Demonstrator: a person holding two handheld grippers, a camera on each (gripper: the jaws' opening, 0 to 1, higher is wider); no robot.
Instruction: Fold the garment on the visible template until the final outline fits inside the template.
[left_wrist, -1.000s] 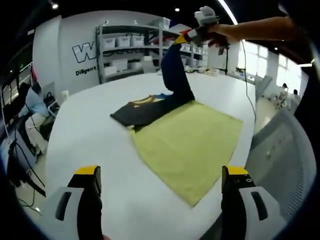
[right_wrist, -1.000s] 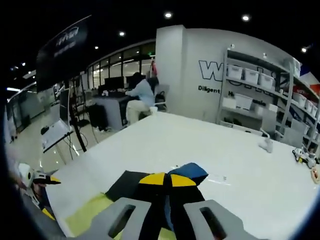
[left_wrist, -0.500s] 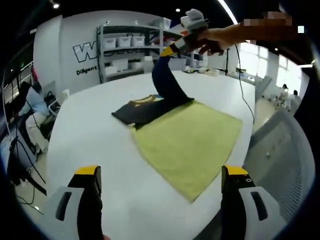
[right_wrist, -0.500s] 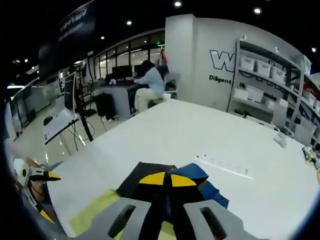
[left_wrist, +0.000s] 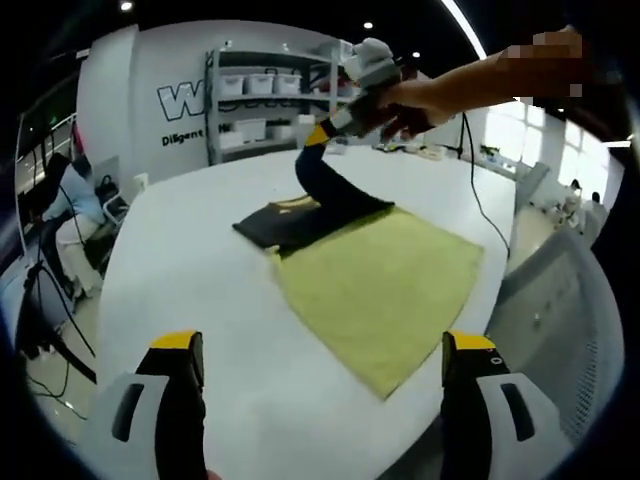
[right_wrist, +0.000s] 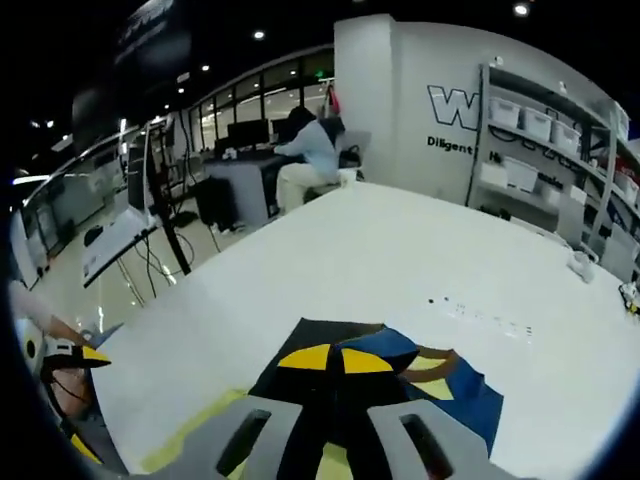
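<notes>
here right tongs (right_wrist: 336, 362) pinch dark garment (left_wrist: 300, 212) fold, lifted above white worktop (left_wrist: 190, 260); garment partly overlaps yellow-green template (left_wrist: 385, 285). left tongs (left_wrist: 322, 345) gape wide, holding nothing, near worktop edge.

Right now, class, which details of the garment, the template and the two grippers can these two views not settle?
- Garment print: left gripper view, too small; right gripper view, covered by the right gripper.
- Yellow template near corner: left gripper view, hidden behind a left gripper jaw.
- Template's outline: right gripper view, cut off at the bottom edge.
- Garment's folded underside: hidden by its own cloth.
</notes>
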